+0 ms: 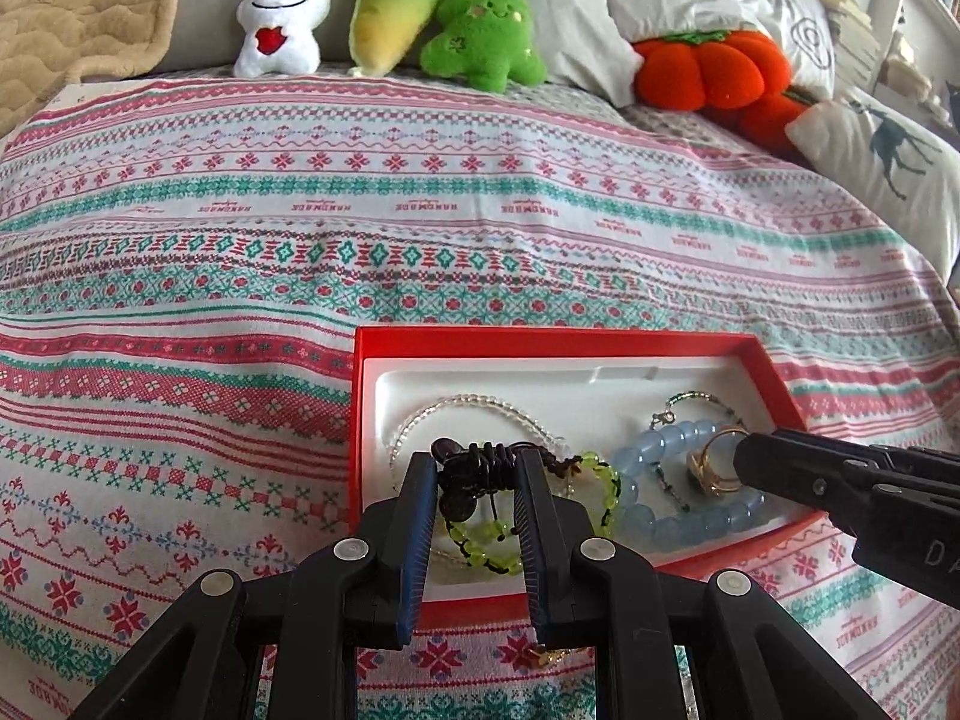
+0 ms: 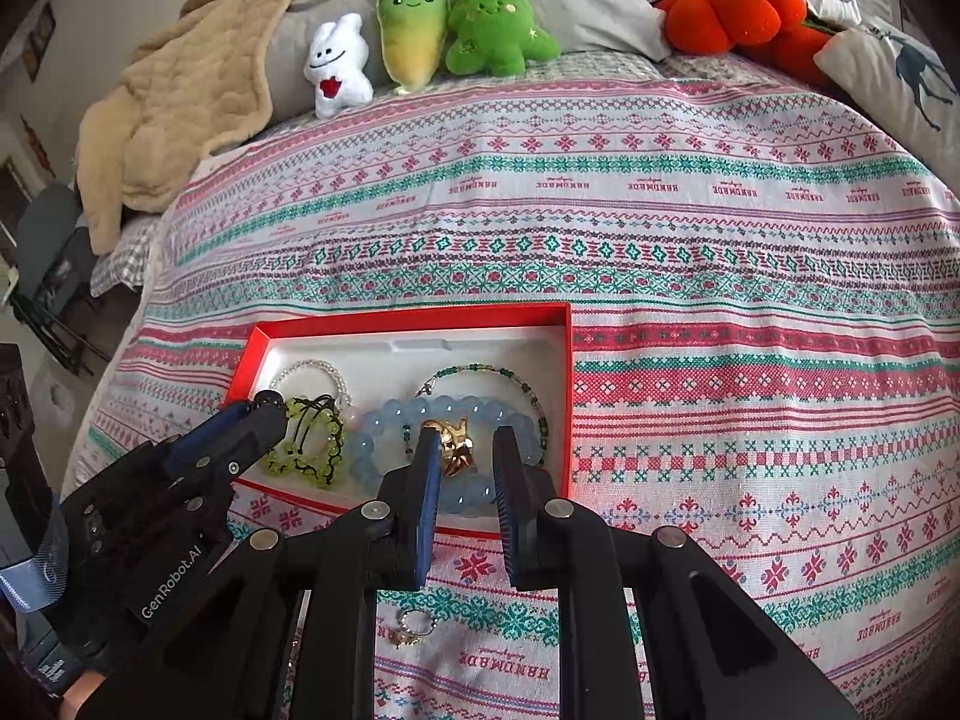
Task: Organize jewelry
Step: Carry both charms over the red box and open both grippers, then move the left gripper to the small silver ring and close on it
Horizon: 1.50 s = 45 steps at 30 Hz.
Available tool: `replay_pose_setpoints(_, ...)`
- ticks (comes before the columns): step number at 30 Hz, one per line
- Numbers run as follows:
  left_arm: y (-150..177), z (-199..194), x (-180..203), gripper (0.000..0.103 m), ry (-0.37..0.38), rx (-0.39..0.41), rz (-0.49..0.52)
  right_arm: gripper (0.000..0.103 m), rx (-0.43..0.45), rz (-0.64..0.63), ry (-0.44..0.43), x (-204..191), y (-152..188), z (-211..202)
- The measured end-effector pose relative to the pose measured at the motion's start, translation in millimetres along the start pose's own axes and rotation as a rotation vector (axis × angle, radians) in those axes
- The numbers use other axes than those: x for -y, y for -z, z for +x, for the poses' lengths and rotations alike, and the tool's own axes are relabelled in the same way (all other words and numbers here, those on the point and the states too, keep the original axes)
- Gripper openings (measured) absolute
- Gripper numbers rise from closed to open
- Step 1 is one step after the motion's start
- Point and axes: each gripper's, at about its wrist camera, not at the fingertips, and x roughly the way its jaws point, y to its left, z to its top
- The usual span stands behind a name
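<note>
Left tongs [image 1: 474,468]: narrowly parted, clamped on the black knotted cord of the green beaded bracelet [image 1: 591,483], which hangs between them over the left part of the box.
Right tongs [image 2: 465,450]: narrowly parted, gripping a gold ring [image 2: 455,443] above the blue bracelet.
Box: red jewelry box [image 2: 414,318] with a white liner, lying on the bed.
Inside the box: clear beaded bracelet [image 1: 474,405] at the left, pale blue beaded bracelet [image 1: 666,450] at the right, thin green beaded bracelet [image 2: 510,375] behind the blue one.
Outside the box: small beaded ring with a gold charm [image 2: 414,627] on the spread, near the box's front edge.
Surface: bed covered by a patterned bedspread [image 1: 420,210] in red, teal and white bands.
Room: white bunny plush [image 1: 279,18], radish plush [image 1: 393,6], green tree plush [image 1: 486,24] and orange pumpkin plush [image 1: 714,69] lined up against grey pillows; beige blanket [image 2: 180,102] at the far left.
</note>
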Motion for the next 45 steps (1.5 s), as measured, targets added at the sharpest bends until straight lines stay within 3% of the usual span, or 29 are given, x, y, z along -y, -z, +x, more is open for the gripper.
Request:
replay_pose_setpoints(6,0,3,5,0.022,-0.01,0.001,0.028,0.019,-0.003,0.015,-0.008,4,-2,4)
replay_pose_setpoints(10,0,2,6,0.043,-0.009,-0.001,0.031,0.02,-0.011,0.037,-0.028,7,-3,3)
replay_pose_setpoints(16,-3,-11,11,0.058,-0.015,0.025,0.05,0.027,-0.001,0.054,-0.028,9,-5,-7)
replay_pose_setpoints(19,-4,-15,12,0.059,-0.031,0.006,0.039,0.035,0.006,0.062,-0.028,9,-4,-13)
replay_pose_setpoints(26,-2,-26,7,0.063,-0.038,-0.038,-0.022,0.043,0.013,0.07,-0.003,7,-2,-28)
replay_pose_setpoints(31,2,-32,6,0.079,-0.065,-0.065,-0.041,0.051,0.007,0.073,0.012,4,2,-39)
replay_pose_setpoints(37,9,-36,4,0.087,-0.097,-0.121,-0.071,0.059,-0.003,0.073,0.039,2,9,-51)
replay_pose_setpoints(45,21,-44,-2,0.089,-0.136,-0.202,-0.119,0.068,-0.039,0.105,0.093,8,23,-59)
